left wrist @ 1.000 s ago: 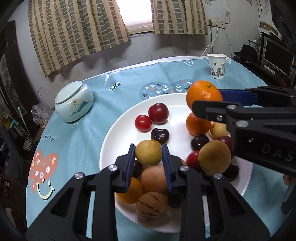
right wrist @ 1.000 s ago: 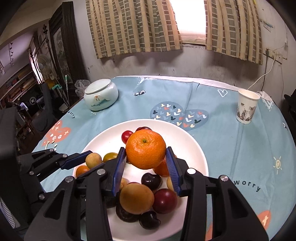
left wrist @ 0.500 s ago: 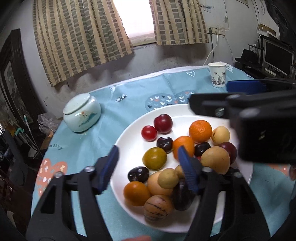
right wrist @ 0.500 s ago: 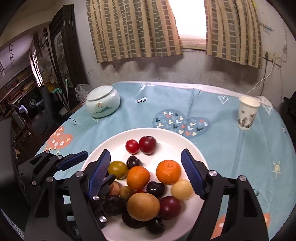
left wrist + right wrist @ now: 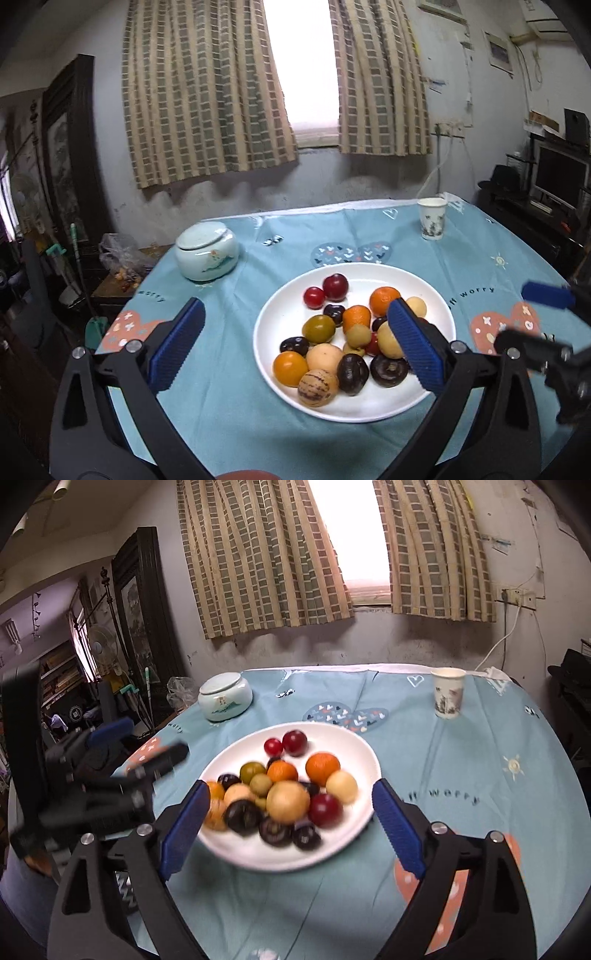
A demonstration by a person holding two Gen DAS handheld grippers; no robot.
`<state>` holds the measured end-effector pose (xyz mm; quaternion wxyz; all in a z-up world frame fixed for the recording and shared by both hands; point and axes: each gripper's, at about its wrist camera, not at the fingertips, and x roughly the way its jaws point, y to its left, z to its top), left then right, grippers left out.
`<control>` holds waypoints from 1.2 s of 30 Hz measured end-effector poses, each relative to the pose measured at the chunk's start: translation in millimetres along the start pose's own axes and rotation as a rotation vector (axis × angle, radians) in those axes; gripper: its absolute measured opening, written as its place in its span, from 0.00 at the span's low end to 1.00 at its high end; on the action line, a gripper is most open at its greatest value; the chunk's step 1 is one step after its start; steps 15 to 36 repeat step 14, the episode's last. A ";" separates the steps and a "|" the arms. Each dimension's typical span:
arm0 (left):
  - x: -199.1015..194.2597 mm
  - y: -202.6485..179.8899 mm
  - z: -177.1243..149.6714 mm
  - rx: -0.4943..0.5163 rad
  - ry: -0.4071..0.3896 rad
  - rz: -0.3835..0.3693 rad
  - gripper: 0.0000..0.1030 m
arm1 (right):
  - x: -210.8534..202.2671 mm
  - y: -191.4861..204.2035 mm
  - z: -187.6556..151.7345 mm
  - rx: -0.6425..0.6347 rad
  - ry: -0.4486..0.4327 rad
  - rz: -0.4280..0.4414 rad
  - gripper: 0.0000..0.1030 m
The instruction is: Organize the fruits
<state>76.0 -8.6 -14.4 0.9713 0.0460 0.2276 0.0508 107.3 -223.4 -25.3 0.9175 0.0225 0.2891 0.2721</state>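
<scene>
Fruit plate point(image 5: 266, 354) sharp past left tongs point(image 5: 295, 343), blurred point(image 5: 236, 853) past right tongs point(image 5: 291, 827).

1. In the right wrist view the plate point(image 5: 354, 834) and its fruits point(image 5: 288, 801) are smeared by motion blur; the dark ones at the front cannot be identified.
2. The left gripper point(image 5: 110, 775) there is blurred too, so its fingers' spacing is unclear.
3. In the left wrist view a blue finger point(image 5: 413, 343) covers part of the fruit on the plate's point(image 5: 280, 384) right.
4. The right gripper point(image 5: 546, 325) is cut by the right edge and blurred.
5. The cup's point(image 5: 431, 219) print is too small to read.
</scene>
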 end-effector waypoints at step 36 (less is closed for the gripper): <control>-41.7 -3.6 -8.5 -0.024 -0.010 -0.013 0.98 | -26.3 44.0 -35.7 -0.091 -0.044 -0.188 0.87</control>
